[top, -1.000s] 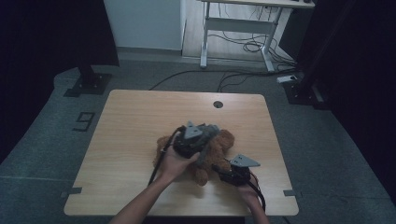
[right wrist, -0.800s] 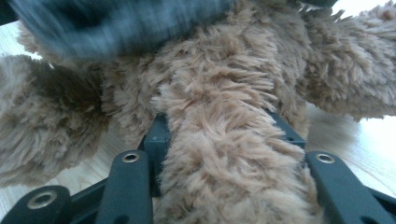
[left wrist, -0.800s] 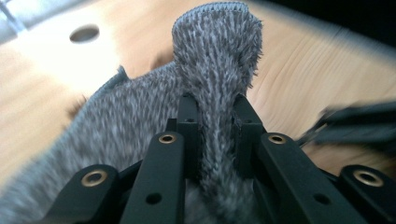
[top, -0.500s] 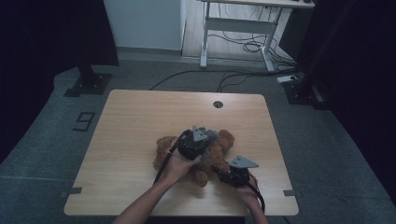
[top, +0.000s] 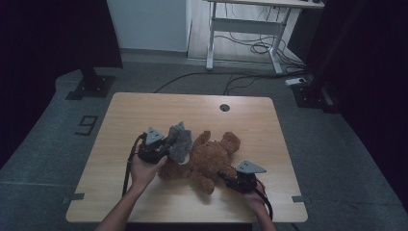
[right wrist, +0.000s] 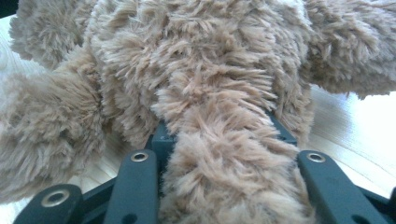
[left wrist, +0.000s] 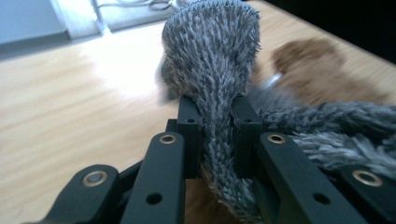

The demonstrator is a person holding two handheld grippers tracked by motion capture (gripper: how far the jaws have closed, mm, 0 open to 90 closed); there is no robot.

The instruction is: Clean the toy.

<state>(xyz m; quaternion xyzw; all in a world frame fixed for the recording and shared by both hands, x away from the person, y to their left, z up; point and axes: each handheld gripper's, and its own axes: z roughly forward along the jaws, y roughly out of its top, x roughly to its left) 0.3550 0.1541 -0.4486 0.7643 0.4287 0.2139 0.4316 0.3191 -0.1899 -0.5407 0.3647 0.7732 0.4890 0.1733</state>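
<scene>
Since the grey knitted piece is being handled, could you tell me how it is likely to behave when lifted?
Probably floppy: the grey knitted piece pinches thin between the left gripper jaws and flares above them. Likely light, as one pinch seems to carry it in the high view. Its fuzzy surface should resist slipping, though it may snag on the brown teddy bear.

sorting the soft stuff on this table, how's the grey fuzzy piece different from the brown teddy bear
The grey fuzzy piece is grey, smaller and spiky-piled, pinched in the left gripper; the brown teddy bear is tan, larger and shaggy, sprawled on the table with one limb clamped in the right gripper. Both are plush, and each is held.
</scene>
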